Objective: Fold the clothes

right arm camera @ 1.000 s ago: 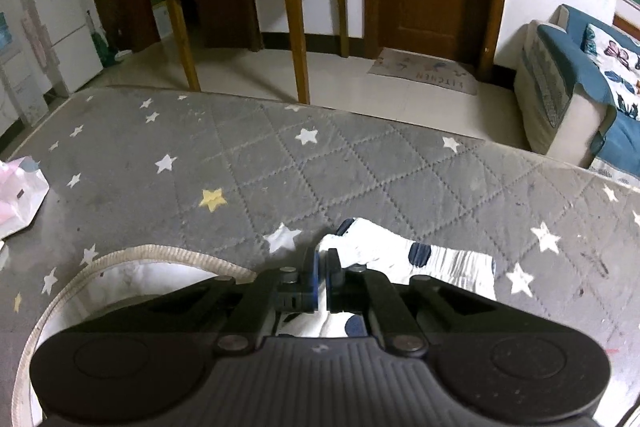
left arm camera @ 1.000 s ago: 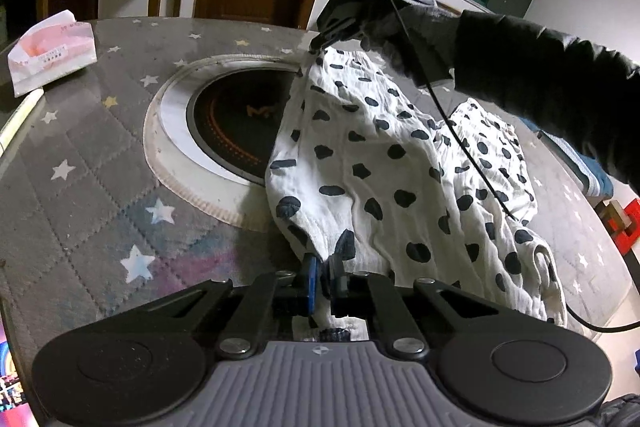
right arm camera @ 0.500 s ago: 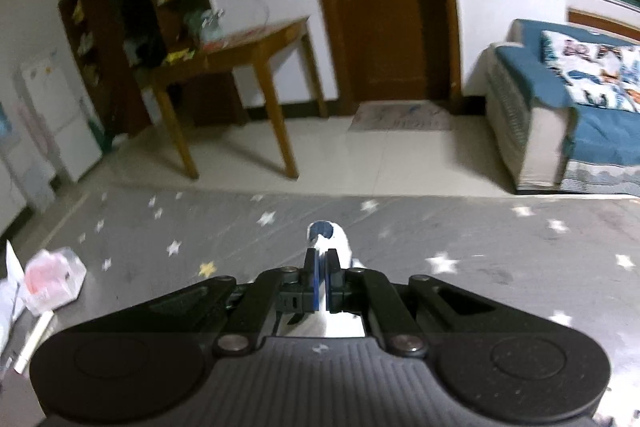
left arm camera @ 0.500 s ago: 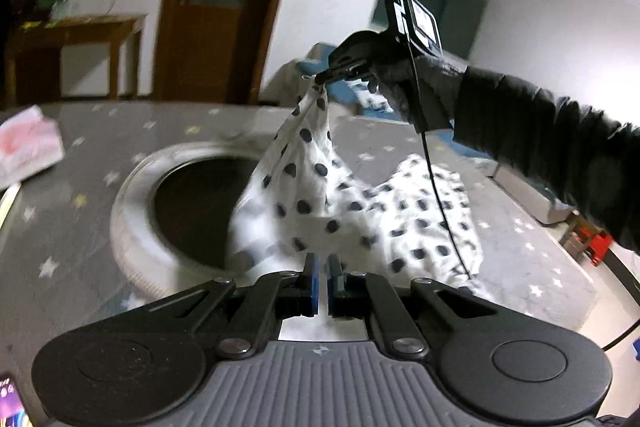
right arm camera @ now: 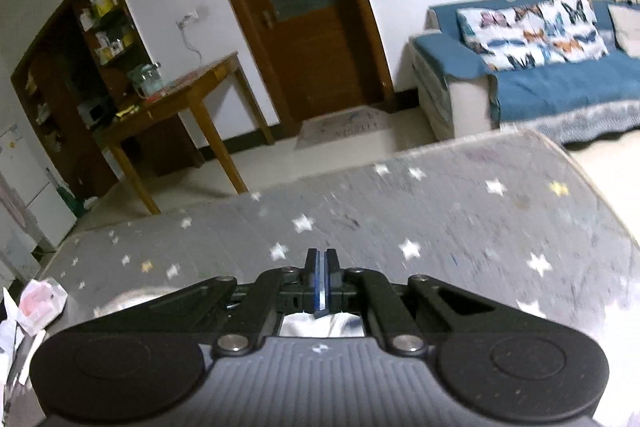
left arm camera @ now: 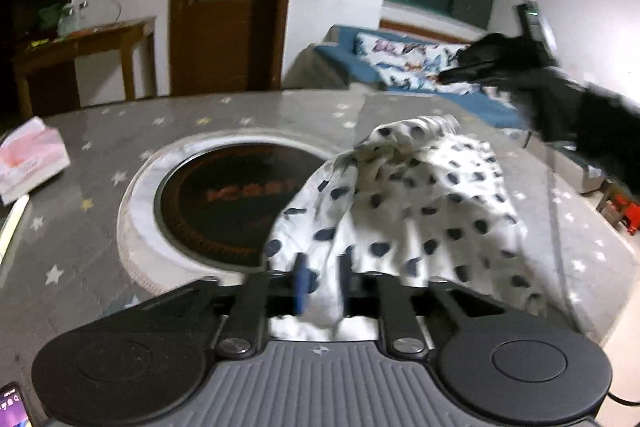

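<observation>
We note the spotted garment (left arm camera: 420, 203) heaped on the star-print table cover (left arm camera: 80, 227), its near edge draped over the round burner (left arm camera: 224, 211) set in the table. Our left gripper (left arm camera: 322, 281) has its jaws opening; a fold of the cloth lies between the fingers, loose rather than pinched, so we judge this corner is being let go to settle. Our right gripper (right arm camera: 321, 281) is pressed fully shut with nothing between its fingers, held above bare cover off to the garment's side. A tissue pack (left arm camera: 32, 155) sits well apart at the left. The fold looks unfinished, the cloth bunched.
</observation>
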{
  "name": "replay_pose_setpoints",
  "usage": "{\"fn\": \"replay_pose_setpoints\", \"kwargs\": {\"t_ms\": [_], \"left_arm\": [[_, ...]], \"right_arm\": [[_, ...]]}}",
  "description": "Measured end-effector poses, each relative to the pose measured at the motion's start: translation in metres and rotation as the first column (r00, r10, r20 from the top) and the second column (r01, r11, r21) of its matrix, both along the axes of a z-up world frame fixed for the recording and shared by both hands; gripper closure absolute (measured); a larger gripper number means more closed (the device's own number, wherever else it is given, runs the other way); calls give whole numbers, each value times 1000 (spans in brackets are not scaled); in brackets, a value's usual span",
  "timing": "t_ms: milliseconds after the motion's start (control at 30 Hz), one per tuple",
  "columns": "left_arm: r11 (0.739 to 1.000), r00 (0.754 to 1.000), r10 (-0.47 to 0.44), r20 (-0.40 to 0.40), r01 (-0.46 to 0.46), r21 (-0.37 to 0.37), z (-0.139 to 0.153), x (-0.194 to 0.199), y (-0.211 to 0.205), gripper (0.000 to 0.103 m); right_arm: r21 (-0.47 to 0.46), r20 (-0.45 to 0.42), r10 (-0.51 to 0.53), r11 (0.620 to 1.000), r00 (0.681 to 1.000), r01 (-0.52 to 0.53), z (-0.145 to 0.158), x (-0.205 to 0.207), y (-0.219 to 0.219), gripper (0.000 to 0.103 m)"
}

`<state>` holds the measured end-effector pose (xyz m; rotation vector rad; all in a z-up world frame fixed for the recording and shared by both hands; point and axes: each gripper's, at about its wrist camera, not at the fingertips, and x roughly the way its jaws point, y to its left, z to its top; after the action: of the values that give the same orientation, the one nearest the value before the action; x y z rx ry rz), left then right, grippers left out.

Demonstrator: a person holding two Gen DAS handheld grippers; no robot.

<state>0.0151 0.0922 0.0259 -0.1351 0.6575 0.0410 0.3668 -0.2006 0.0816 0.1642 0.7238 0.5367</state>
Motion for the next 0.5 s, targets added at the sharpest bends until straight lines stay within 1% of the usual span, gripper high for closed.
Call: {"fn": "replay_pose_setpoints", "kwargs": {"t_ms": [33,133,167,200,267,300,333,433,500], "left_arm": [[1000,1000,14,-14,-14,5,-4,2,3,63],[1000,998,25,-52,-24,15,-16,3,8,57],[999,997,35,-65,-34,25,-19,4,9,57],[999,996,45,-76,-42,34,-22,4,9,56],[999,995,47,-89,-44,31,-26,3,11,55],[999,995,44,-94,-42,25,-28,2,13,54],[999,995,39,-97,-37,22,-29,2,13,52],[1000,995,25,-101,-24,11,-31,2,13,51],[1000,995,10,-104,-11,-5,-33,3,13,52]], "right_arm": [[-2,-13,10,1000,1000,-10,-4,0,-2,101],[-2,-61,32,999,998,-32,-17,2,1,94],[8,-73,34,999,997,-34,-20,4,4,94],[18,-84,36,999,996,-35,-24,5,7,91],[24,-98,47,999,994,-45,-29,9,15,78],[24,-105,53,998,993,-51,-31,10,19,70],[10,-110,45,999,993,-44,-33,11,25,70],[-52,-134,18,998,991,-25,-39,9,35,69],[-82,-125,3,997,992,-14,-42,2,30,68]]}}
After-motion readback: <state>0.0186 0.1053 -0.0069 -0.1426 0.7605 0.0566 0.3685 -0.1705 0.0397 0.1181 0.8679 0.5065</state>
